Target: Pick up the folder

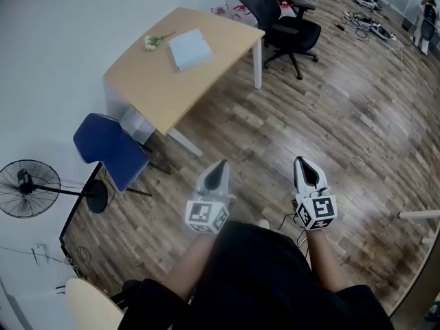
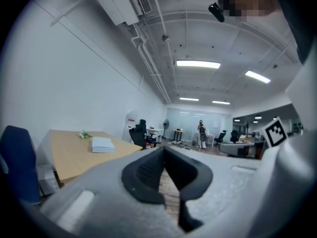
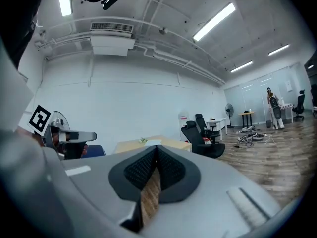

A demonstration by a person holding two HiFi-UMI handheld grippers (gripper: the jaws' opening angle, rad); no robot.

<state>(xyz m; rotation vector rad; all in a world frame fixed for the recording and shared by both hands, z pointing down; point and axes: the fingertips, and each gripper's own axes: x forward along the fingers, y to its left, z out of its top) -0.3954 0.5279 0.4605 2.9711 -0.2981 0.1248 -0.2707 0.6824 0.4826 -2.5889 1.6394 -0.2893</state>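
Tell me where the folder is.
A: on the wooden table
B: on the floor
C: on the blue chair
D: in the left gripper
A: the pale folder lies flat on the table, next to a small green sprig.

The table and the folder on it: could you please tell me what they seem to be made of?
The table top looks like pale wood laminate or veneer with a matt finish: even beige, no strong grain. Its legs look like white painted metal. The folder is pale blue-white and matt, probably plastic or card, but it is too small to tell.
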